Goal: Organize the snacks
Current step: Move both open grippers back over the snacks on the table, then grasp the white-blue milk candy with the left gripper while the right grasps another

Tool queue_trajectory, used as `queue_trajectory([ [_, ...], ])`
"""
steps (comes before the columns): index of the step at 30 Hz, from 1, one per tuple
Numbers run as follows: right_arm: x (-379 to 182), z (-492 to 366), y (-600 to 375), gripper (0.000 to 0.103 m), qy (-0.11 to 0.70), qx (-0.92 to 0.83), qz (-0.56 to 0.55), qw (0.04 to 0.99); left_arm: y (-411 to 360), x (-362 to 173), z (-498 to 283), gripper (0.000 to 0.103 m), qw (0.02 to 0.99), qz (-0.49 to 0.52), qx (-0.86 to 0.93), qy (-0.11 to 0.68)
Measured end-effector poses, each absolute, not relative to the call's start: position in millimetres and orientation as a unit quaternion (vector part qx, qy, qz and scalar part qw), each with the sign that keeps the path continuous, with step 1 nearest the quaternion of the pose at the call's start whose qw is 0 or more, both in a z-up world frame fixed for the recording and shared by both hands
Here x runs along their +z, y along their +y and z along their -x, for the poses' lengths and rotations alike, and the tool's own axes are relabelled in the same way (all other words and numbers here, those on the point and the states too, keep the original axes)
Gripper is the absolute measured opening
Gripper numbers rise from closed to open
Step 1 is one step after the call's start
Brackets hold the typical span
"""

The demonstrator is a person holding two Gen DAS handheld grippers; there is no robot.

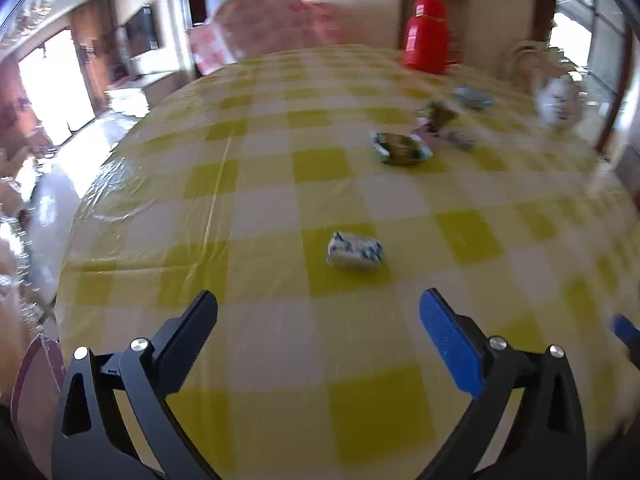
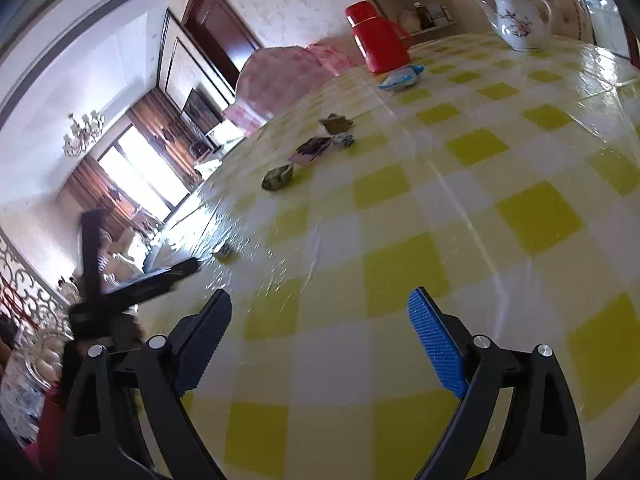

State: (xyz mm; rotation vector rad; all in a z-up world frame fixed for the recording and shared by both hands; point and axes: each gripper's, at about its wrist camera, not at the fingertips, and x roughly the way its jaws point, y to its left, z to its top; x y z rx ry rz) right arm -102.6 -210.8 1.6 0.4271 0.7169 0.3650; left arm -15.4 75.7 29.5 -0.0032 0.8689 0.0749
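Crinkled snack packet point(image 1: 355, 249), glossy checked tablecloth point(image 1: 256, 184)

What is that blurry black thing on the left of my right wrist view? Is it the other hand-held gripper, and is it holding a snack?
Observer: Yes, it is the left hand-held gripper. Its own camera shows it open, with nothing between its fingers.
Operator: Is any snack near it?
Observer: A white-and-blue wrapped snack lies alone on the checked tablecloth, just ahead of its fingertips and untouched.
Operator: Which snack comes after that one?
Observer: From that camera the green-wrapped snack is next, farther on toward the red flask.
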Motion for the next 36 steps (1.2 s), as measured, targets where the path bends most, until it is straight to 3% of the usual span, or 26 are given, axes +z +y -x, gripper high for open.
queue_trajectory([
  [9,3,98,-218,0.087,0.350,0.201,-0.211,0.890,61,13,-27,0.101,0.898,-0.011,0.066,0.435],
  [17,28,73,-197,0.087,0.373,0.197,-0.085,0.903,68,9,-34,0.096,0.892,-0.076,-0.041,0.444],
  [20,39,46,-191,0.087,0.358,0.186,-0.042,0.914,73,7,-37,0.076,0.888,-0.058,-0.093,0.446],
  [21,40,30,-189,0.087,0.358,0.178,-0.036,0.916,72,7,-36,0.057,0.889,-0.062,-0.098,0.442],
  [22,40,18,-187,0.087,0.362,0.171,-0.034,0.916,71,9,-34,0.049,0.891,-0.068,-0.109,0.436],
  [24,37,-7,-182,0.087,0.367,0.160,-0.031,0.916,70,9,-35,0.037,0.891,-0.070,-0.112,0.434],
  [36,1,-143,-146,0.087,0.403,0.131,-0.001,0.906,67,8,-38,0.035,0.892,-0.069,-0.110,0.433],
])
